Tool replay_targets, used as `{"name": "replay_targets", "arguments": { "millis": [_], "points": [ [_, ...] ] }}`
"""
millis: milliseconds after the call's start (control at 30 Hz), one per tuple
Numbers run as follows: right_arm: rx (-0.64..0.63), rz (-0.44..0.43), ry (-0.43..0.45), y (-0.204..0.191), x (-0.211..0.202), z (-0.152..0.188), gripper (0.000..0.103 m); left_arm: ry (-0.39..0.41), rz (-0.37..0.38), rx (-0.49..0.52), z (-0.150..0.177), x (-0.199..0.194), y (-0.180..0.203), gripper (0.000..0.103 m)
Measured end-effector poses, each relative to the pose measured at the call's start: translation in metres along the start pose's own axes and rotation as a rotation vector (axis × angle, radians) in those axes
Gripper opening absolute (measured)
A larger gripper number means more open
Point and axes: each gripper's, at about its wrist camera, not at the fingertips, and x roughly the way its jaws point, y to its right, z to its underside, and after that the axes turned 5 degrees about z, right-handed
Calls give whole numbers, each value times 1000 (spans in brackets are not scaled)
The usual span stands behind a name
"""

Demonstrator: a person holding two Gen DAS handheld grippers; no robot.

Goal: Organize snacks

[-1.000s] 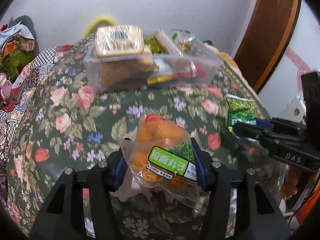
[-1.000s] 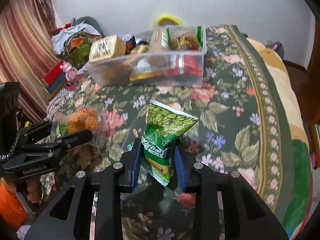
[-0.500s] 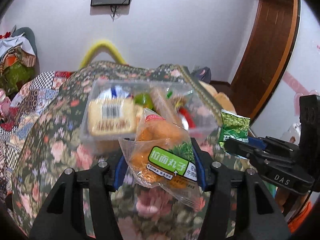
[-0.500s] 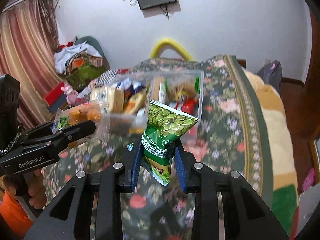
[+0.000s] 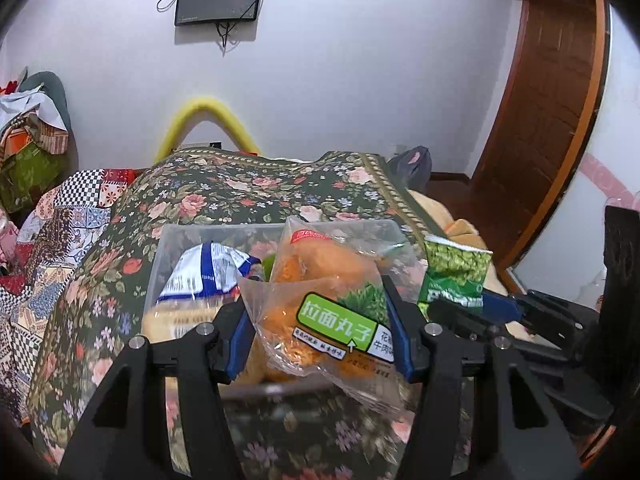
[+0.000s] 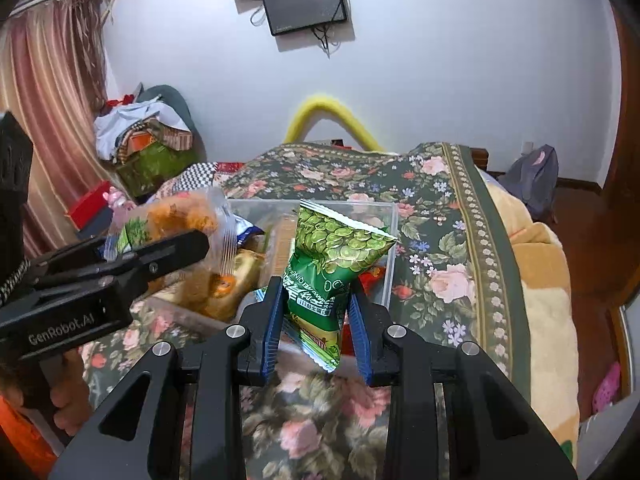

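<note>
since 1 second ago both tools have come forward over the floral bed, so the clear bin [image 5: 276, 232] that sat well ahead of them now lies just under and ahead of their fingers.

the left tool [image 5: 318, 336] is clamped on the orange noodle-ball packet [image 5: 320, 300], gripping it low on its sides so the clear top stands up and forward over the bin's near wall. the right tool [image 6: 316, 320] pinches the green pea packet [image 6: 332, 256] at its lower half, leaving the puffed top upright above the bin's right end. each packet is held by its narrow lower part, probably so it hangs free and drops straight when let go.

ahead of the left tool, inside the bin, lie a blue and white packet [image 5: 204, 276] and other snacks; ahead of the right tool a red packet [image 6: 372, 276] shows at the bin's right side. in the right view the left tool [image 6: 160, 248] sits just to the left, so the 2 are near each other.

the step looks like placing both packets into the bin; the release seems not yet made. the risk is a packet catching on the near wall.
</note>
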Motion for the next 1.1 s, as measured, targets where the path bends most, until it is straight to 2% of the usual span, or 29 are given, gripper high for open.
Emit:
{"name": "replay_targets", "arguments": {
  "millis": [167,267,367,467,600,733,967,1100],
  "points": [
    [4,2,-47,4,22,-1,29,-32,-36,-6,-5,28,-10,57],
    [-5,4,-71,3,33,-1,29,-42,-21,-15,-1,37,-14,57],
    [-42,23,-75,-2,37,0,31,-12,-44,7,1,34,-12,59],
    [-60,51,-69,-4,37,0,32,-10,-33,16,0,30,-10,59],
    [-35,33,-55,-1,26,-3,32,-5,-18,-5,-3,15,-11,59],
    [-23,28,-3,-1,-8,-7,32,41,-11,-2,-6,-23,-7,59],
    [-8,-7,135,-15,-97,-16,33,216,-26,57,-6,-131,14,59],
    [-13,-19,220,-31,-152,-12,38,303,-22,77,2,-189,23,59]
  ]
}}
